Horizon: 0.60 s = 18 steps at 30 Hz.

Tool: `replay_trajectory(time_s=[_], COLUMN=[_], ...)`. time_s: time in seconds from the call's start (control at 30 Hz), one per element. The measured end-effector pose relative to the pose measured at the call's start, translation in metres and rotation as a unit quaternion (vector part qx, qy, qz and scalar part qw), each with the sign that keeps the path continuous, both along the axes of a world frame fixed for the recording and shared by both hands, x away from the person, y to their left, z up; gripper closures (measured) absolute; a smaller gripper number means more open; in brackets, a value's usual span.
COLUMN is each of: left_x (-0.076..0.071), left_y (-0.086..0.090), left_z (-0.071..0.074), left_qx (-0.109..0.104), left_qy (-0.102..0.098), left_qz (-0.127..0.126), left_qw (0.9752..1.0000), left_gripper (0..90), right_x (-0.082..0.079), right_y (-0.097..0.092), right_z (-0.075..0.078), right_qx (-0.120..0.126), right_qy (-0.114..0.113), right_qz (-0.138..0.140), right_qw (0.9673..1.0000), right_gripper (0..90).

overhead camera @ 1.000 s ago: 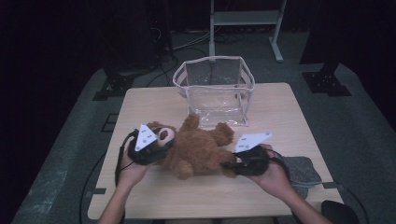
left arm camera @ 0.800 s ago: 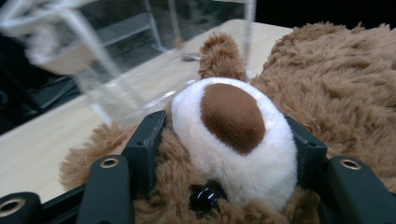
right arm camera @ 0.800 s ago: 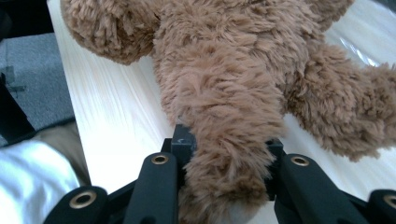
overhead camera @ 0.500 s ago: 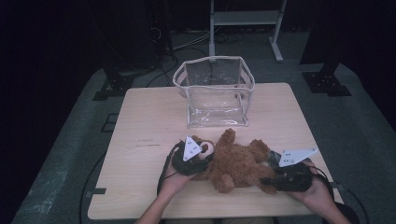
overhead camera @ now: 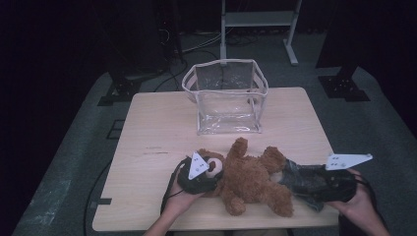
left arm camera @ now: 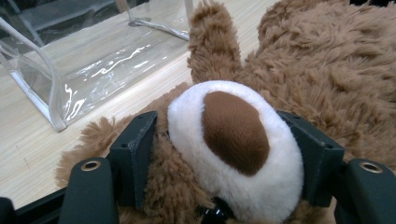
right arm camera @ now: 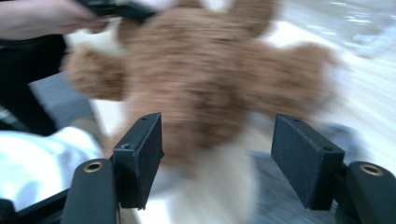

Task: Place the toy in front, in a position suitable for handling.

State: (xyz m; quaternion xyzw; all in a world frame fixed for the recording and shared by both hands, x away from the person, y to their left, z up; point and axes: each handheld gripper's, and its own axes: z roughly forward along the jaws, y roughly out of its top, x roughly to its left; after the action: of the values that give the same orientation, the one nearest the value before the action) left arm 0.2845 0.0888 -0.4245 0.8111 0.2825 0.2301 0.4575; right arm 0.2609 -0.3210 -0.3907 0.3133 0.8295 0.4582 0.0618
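The teddy bear (overhead camera: 251,179) lies on its back at the near edge of the table (overhead camera: 157,132), in front of the clear bag (overhead camera: 227,101) and well apart from it. The left gripper (left arm camera: 229,149) straddles the bear's muzzle; its jaws have just been opening and barely press the fur. The right gripper (right arm camera: 217,163) sits at the bear's feet beside a piece of denim cloth (overhead camera: 302,179), its jaws newly spread with nothing between them. Judging by this, the bear is being set down: ease both grippers straight back so no plush snags. The bag's open mouth stands unobstructed behind the bear.
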Motion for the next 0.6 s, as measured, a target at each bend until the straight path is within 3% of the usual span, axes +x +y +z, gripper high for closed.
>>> replay_trajectory(time_s=[0.03,0.07,0.13,0.27,0.4,0.5,0.57,0.6], left_x=[-0.002,-0.002,-0.004,-0.006,-0.007,-0.008,-0.008,-0.008], left_y=[0.001,0.001,0.002,0.003,0.004,0.006,0.009,0.009], left_z=[0.000,0.000,0.000,0.001,0.001,0.002,0.004,0.004], left_qx=[0.003,0.003,0.004,0.007,0.008,0.010,0.009,0.009], left_qy=[-0.001,-0.001,-0.002,-0.001,0.000,0.001,0.000,0.000], left_qz=[-0.003,-0.003,-0.004,-0.007,-0.007,-0.015,-0.022,-0.022], left_qw=[1.0000,1.0000,1.0000,1.0000,0.9999,0.9998,0.9997,0.9997], left_gripper=[31.2,30.9,30.4,28.7,27.7,26.4,25.0,23.8], right_x=[0.009,0.009,0.025,0.041,0.049,0.056,0.057,0.057], right_y=[-0.016,-0.016,-0.029,-0.026,-0.016,0.000,0.006,0.006], right_z=[-0.004,-0.004,-0.019,-0.040,-0.049,-0.060,-0.068,-0.068], right_qx=[-0.018,-0.018,-0.033,-0.071,-0.095,-0.172,-0.196,-0.196], right_qy=[-0.001,-0.001,0.016,0.031,0.036,0.029,0.044,0.044], right_qz=[-0.034,-0.034,-0.064,-0.066,-0.058,-0.050,-0.050,-0.050], right_qw=[0.9992,0.9992,0.9972,0.9949,0.9932,0.9834,0.9784,0.9784], right_gripper=[32.6,32.6,32.6,32.5,32.6,41.8,52.7,52.7])
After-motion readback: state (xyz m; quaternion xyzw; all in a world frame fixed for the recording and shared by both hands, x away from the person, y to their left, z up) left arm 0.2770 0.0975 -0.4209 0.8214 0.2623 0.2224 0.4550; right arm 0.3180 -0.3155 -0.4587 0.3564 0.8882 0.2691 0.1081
